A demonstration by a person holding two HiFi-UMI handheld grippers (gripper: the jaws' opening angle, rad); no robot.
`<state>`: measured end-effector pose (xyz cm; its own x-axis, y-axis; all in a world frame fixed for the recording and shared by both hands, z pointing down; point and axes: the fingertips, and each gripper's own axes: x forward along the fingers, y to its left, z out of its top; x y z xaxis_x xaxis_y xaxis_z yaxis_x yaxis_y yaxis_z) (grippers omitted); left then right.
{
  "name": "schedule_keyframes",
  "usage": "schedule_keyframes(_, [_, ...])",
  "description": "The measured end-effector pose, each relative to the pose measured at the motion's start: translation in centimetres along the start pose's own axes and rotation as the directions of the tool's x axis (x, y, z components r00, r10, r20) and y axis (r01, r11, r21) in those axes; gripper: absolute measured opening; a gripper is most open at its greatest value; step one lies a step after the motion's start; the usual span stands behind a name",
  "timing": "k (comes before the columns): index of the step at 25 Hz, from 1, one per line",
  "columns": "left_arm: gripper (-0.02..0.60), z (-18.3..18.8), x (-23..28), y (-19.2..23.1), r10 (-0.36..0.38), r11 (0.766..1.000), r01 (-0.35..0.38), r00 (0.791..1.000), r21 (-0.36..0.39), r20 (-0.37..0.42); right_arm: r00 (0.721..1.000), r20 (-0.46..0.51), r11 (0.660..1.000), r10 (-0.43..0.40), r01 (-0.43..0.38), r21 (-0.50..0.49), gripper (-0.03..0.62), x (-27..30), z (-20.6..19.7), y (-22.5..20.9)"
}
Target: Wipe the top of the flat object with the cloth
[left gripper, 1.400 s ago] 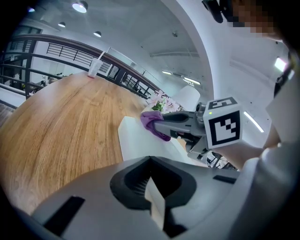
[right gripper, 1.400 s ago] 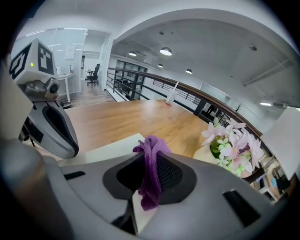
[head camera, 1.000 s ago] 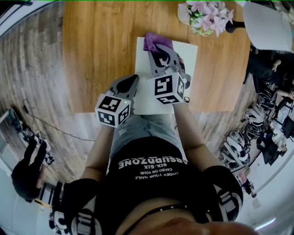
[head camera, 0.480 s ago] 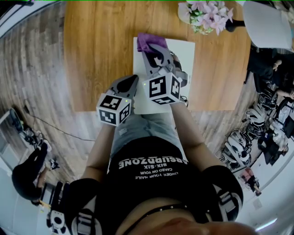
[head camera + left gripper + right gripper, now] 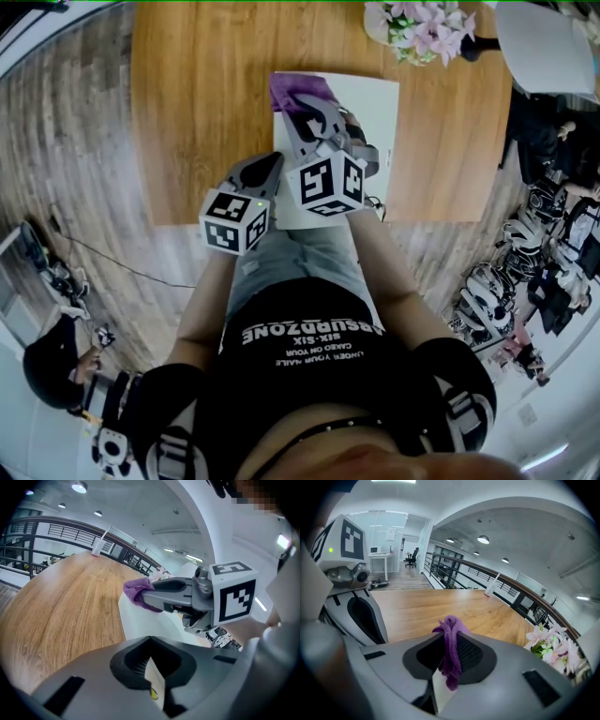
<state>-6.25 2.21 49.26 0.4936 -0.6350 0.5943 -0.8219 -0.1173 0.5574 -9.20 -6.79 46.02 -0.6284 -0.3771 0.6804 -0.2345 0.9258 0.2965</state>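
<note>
Head view looks down on a brown wooden table (image 5: 206, 94) with a flat white rectangular board (image 5: 375, 112) lying at its near edge. The right gripper (image 5: 305, 112) reaches out over the board's left half, its marker cube nearest the camera. Its jaws are pressed together on a crumpled purple cloth (image 5: 292, 92). The cloth sits on the board's far left corner, its bunched end sticking out past the jaw tips. In the right gripper view a fold of the cloth also hangs down between the two closed jaws.

The left gripper (image 5: 265, 171) sits just beside the right one, on its left. Its tip is at the board's near left edge, though contact with the board is hard to judge from above. The left gripper view shows its jaws drawn together with nothing caught between them, and the clamped cloth resting on the white surface ahead.

A bunch of pink flowers (image 5: 422, 28) stands on the table beyond the board's far right corner, well apart from both grippers
</note>
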Motion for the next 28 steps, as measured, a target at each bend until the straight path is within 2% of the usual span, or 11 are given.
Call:
schedule_keyframes(19, [0.017, -0.4, 0.0, 0.0, -0.005, 0.998, 0.006, 1.0, 0.057, -0.016, 0.995, -0.027, 0.995, 0.092, -0.091, 0.042, 0.071, -2.9, -2.0, 4.4])
schedule_keyframes(28, [0.017, -0.5, 0.3, -0.1, 0.015, 0.997, -0.013, 1.0, 0.076, -0.026, 0.994, -0.035, 0.995, 0.1, -0.099, 0.016, 0.071, -3.3, -2.6, 4.2])
